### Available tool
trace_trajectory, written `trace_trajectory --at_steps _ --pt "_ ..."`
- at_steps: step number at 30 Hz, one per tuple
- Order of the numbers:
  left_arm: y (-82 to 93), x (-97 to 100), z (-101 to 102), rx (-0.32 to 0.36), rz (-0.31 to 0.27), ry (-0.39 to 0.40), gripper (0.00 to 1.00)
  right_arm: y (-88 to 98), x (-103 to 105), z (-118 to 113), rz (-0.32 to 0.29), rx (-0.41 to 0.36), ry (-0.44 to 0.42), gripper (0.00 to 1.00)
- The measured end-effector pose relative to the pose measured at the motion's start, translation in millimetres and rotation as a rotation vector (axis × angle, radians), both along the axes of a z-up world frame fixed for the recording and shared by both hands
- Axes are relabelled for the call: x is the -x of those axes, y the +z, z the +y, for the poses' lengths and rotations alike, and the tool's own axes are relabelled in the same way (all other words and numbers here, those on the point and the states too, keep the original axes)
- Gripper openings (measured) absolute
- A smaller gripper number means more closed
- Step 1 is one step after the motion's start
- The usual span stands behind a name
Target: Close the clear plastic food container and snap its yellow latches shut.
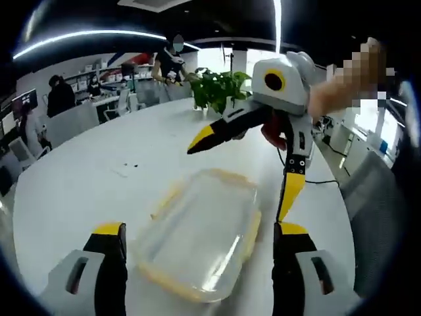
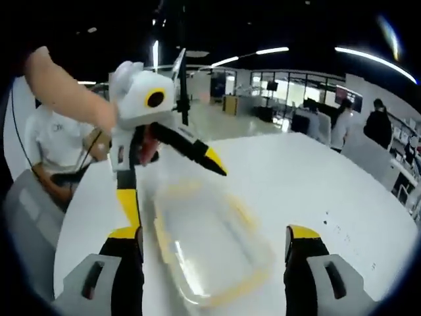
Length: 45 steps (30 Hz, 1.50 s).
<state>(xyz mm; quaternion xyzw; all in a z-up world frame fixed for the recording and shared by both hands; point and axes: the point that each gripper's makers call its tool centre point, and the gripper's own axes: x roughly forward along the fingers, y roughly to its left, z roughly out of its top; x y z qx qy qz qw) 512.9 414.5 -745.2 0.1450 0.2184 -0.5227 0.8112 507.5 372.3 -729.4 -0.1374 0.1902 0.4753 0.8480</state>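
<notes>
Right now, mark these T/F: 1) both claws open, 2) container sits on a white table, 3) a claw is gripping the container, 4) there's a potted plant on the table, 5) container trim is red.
1) Both claws are open: true. The left claw and the right claw both have their jaws spread wide.
2) The container sits on the white table: true.
3) A claw grips the container: false. It lies between the jaws of each claw, and neither is closed on it.
4) A potted plant stands on the table: true, at its far edge.
5) Trim is red: false. The trim is yellow.
</notes>
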Motion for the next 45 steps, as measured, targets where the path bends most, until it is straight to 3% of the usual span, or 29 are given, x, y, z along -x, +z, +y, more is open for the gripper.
trace_trajectory --at_steps 2,8,10,16,23,45 --pt "-0.4 3.3 -1 0.042 -0.002 0.039 0.92 3.3 -1 -1 -0.017 -0.043 -0.036 0.9" --pt "4.5 -3.7 11 0.17 0.012 0.178 0.93 8.2 -3 -13 0.013 -0.144 -0.151 0.9" --pt "5.9 -4.4 15 0.168 -0.008 0.199 0.93 9.7 -2 -16 0.007 -0.152 -0.174 0.89" --pt "12.0 -2.9 18 0.206 0.008 0.244 0.89 14.4 2 -18 0.001 -0.175 -0.226 0.83" --pt "7.9 13.1 21 0.205 0.016 0.258 0.88 18.0 13 -13 -0.003 -0.186 -0.231 0.83" --pt "36.9 57.2 48 0.286 -0.01 0.369 0.84 40.5 62 -40 -0.027 -0.239 -0.331 0.8"
